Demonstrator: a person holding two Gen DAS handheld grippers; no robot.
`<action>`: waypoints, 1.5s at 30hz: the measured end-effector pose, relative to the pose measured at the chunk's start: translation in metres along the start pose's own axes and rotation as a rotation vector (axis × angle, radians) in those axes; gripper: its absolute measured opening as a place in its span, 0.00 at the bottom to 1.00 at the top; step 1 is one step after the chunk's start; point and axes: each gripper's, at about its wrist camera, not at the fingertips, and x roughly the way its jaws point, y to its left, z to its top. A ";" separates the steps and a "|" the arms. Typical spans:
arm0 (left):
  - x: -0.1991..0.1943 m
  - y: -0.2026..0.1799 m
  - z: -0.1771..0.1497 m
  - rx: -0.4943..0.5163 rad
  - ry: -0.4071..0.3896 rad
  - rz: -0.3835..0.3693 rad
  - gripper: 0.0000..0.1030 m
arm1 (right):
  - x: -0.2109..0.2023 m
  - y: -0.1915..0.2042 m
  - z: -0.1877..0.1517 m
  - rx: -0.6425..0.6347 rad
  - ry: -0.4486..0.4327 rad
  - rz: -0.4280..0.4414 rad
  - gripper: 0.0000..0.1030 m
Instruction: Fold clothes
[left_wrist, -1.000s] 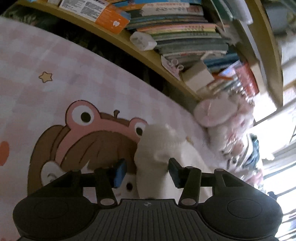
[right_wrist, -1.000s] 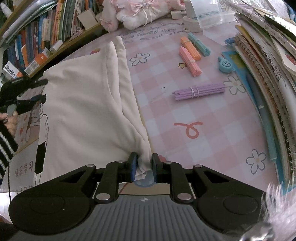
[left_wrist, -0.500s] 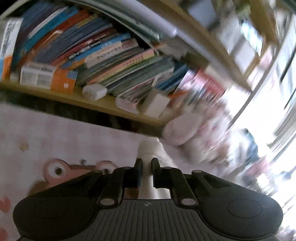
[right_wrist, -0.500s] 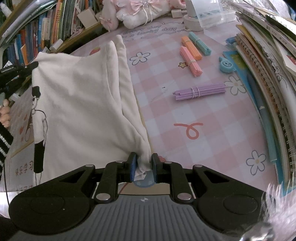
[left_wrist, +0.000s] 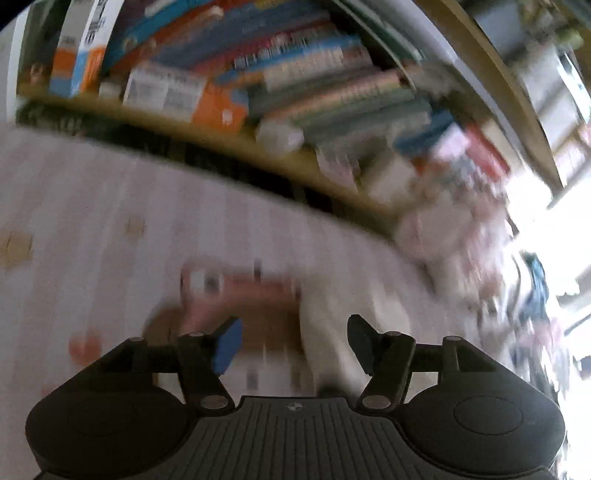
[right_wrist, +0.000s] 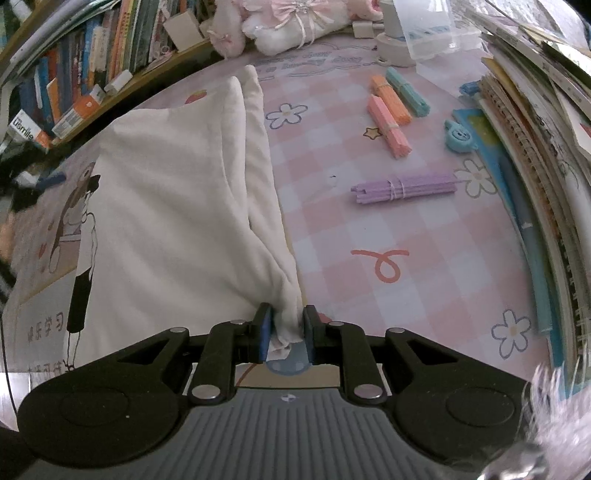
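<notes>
A cream garment (right_wrist: 177, 206) with a cartoon print lies folded lengthwise on the pink checked table cover (right_wrist: 369, 229). My right gripper (right_wrist: 286, 332) is shut on its near corner, cloth bunched between the blue pads. In the blurred left wrist view, my left gripper (left_wrist: 291, 341) stands open, jaws wide apart, with the garment's far end (left_wrist: 340, 332) lying on the table between and beyond the fingers, not held. That gripper also shows in the right wrist view as a dark shape (right_wrist: 33, 181) at the far left edge.
Bundles of coloured sticks (right_wrist: 402, 188), orange and teal ones (right_wrist: 391, 110), and a blue round toy (right_wrist: 458, 134) lie right of the garment. Stacked books (right_wrist: 535, 147) line the right edge. A bookshelf (left_wrist: 295, 85) and plush toys (right_wrist: 291, 18) stand behind.
My left gripper has let go of the garment's far corner and opened wide, dropping lower. The lifted cloth has settled flat on the table. The right gripper stays shut on its corner.
</notes>
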 end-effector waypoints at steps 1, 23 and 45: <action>-0.006 -0.004 -0.011 0.006 0.020 -0.002 0.61 | 0.000 0.000 0.000 -0.003 0.001 0.003 0.16; -0.029 -0.081 -0.108 0.088 0.080 0.169 0.03 | 0.004 -0.008 0.021 -0.064 -0.005 0.152 0.14; -0.102 -0.013 -0.125 -0.124 -0.003 0.338 0.17 | 0.039 0.065 0.018 -0.307 0.069 0.306 0.25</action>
